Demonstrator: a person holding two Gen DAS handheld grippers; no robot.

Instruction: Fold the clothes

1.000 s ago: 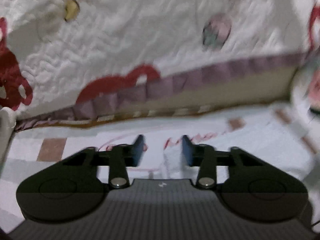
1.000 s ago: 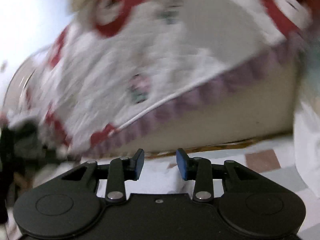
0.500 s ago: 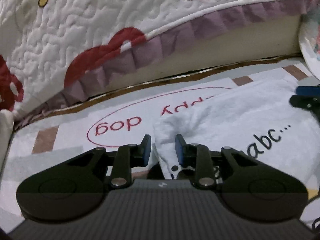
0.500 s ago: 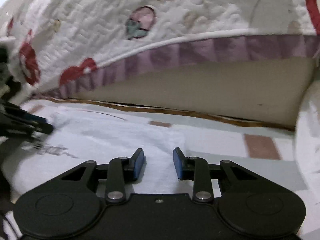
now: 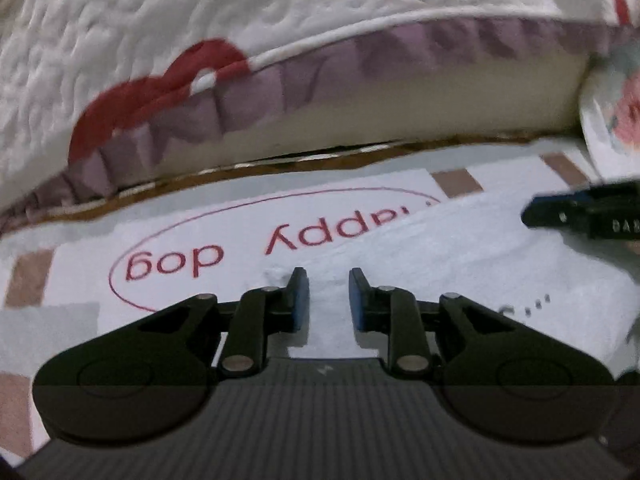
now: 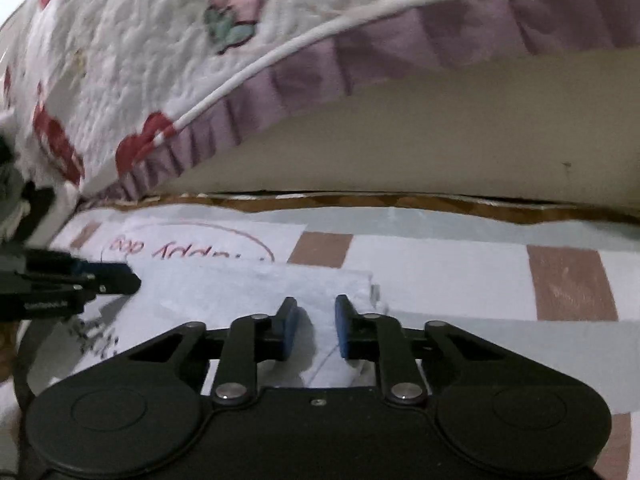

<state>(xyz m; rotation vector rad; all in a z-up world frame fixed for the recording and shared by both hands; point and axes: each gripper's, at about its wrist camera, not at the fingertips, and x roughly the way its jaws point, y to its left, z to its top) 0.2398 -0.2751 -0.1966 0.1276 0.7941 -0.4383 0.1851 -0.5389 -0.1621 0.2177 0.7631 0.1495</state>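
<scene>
We've got the white garment [image 5: 472,256] lying flat on the "happy dog" mat [image 5: 248,240], just in front of the quilt [image 5: 160,40] w/ purple frill [image 5: 360,56]. L gripper [image 5: 328,296] sits low over the garment's near left corner, jaws spread w/ cloth showing in the gap, nothing pinched; R gripper [image 6: 316,324] same at the right corner by the folded edge [image 6: 360,280], jaws apart, cloth beneath, no grip. Each gripper shows in the other's view, at opposite ends of the garment, so we read this as both hands having laid down a fold and let go at the corners to keep the edge square. Black lettering [image 5: 532,308] on the cloth only partly visible. Vs 0.5 s ago: L jaws were narrower w/ a raised bit of cloth betw them; now wider and the cloth lies flatter. R jaws about the same spread; R view shifted, more mat visible to the right. Vs 1 s ago: heavy blur then, both views swinging; now mostly settled.
</scene>
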